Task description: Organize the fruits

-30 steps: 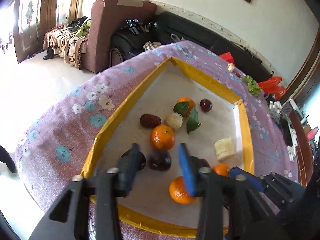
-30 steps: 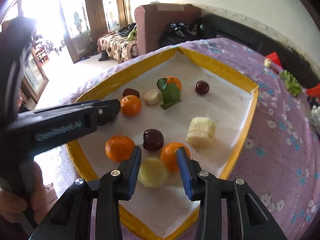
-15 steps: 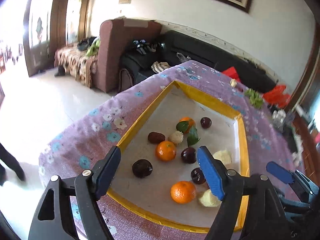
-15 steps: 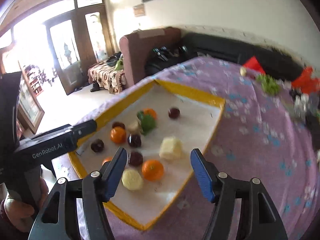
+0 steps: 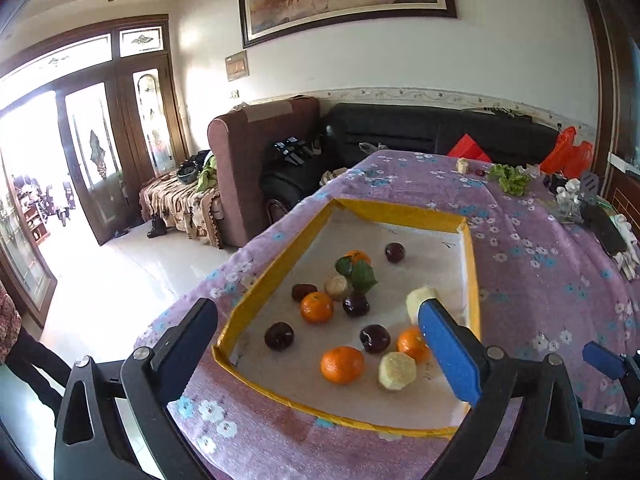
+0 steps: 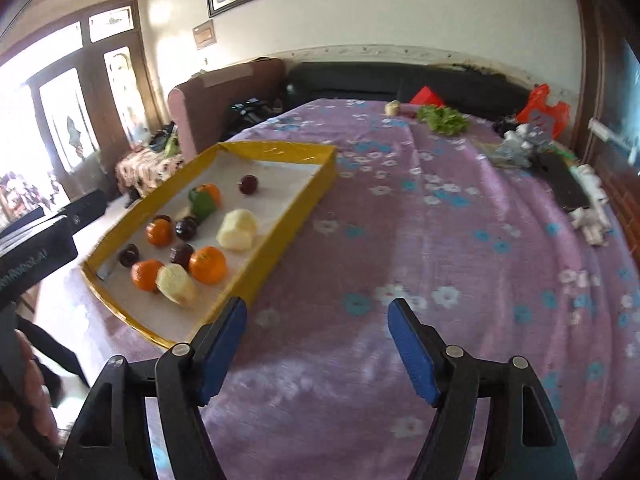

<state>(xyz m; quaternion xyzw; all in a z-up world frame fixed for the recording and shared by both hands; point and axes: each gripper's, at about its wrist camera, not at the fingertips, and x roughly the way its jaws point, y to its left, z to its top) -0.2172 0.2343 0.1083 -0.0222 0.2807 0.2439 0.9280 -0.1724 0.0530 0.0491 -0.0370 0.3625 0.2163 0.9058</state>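
1. Left gripper [image 5: 320, 354]: fingers spread wide and released, nothing between them, held above the near end of the shallow yellow-rimmed tray with a white lining [image 5: 256, 292].
2. Right gripper [image 6: 316, 350]: fingers likewise released and bare, held over bare cloth with the tray ahead and off to their left.
3. Fruit all inside the tray, loosely mixed: round orange tangerines, one [image 5: 342, 364] nearest the left fingers, one [image 5: 317, 307] further ahead; glossy dark red-purple round fruits [image 5: 279, 336] between them; pale peeled yellowish chunks, one [image 5: 397, 371] just beside the right-hand blue pad; a leafy tangerine with green leaves [image 5: 357, 270] toward the far end.
4. Hard to judge the stage: fits a finished gathering into the tray, fits equally a mixed lot awaiting sorting by kind.
5. For any pick here: come straight down over one piece, keep the pads clear of neighbours, close gently on the round fruit to stop it rolling or bruising; the peeled chunks probably soft and slippery.
6. Surface: desk under a purple cloth printed with white and blue flowers [image 6: 460, 240], soft and slightly wrinkled; green leafy vegetables [image 6: 444, 118] and small clutter far ahead of the right fingers.
7. Room: black sofa, brown armchair, framed painting on a white wall, bright glass doors to the left.
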